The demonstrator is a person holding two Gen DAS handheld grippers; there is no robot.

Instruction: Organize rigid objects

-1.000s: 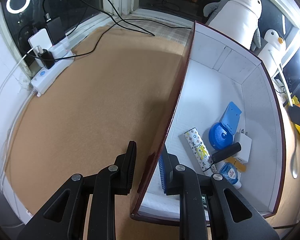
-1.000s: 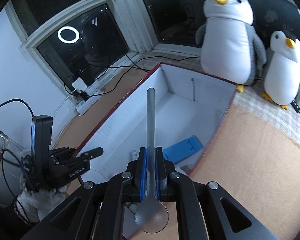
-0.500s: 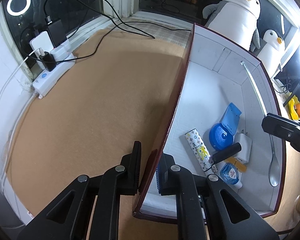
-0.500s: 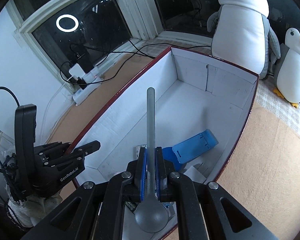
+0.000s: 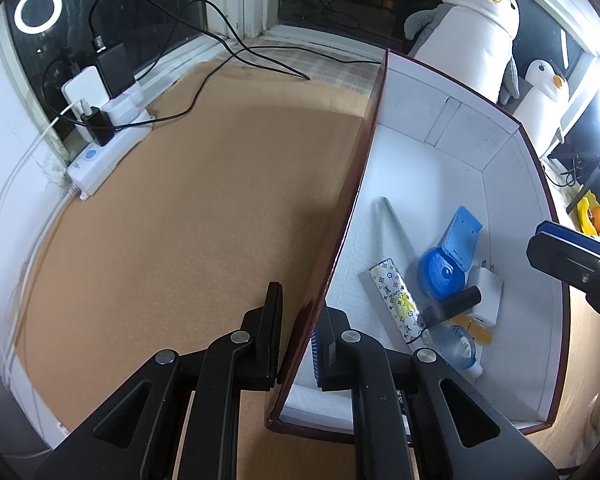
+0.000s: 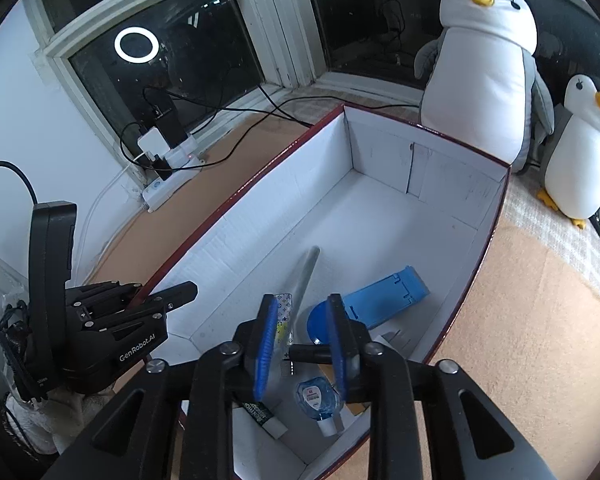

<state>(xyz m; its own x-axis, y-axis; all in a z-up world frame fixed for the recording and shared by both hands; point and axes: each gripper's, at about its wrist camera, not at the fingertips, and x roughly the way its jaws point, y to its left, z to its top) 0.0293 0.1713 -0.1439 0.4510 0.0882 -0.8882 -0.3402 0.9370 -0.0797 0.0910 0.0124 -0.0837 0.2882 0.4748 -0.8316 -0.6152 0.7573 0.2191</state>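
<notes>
A white box with a dark red rim (image 5: 364,152) (image 6: 496,216) holds several small items. A metal spoon (image 5: 394,222) (image 6: 304,276) lies loose on the box floor, beside a patterned tube (image 5: 396,300), a blue round case with open lid (image 5: 446,260) (image 6: 384,300), a white charger (image 5: 486,296) and a black cylinder (image 5: 456,304). My left gripper (image 5: 298,334) is shut on the box's left wall near its front corner. My right gripper (image 6: 302,346) is open and empty above the box's near end.
The box stands on a brown mat (image 5: 172,232). A white power strip with plugs and cables (image 5: 104,136) lies at the mat's far left by the window. Two plush penguins (image 6: 488,64) (image 6: 580,152) stand behind the box.
My right gripper opened and let go of the spoon, which now lies in the box. My left gripper closed further onto the box wall.
</notes>
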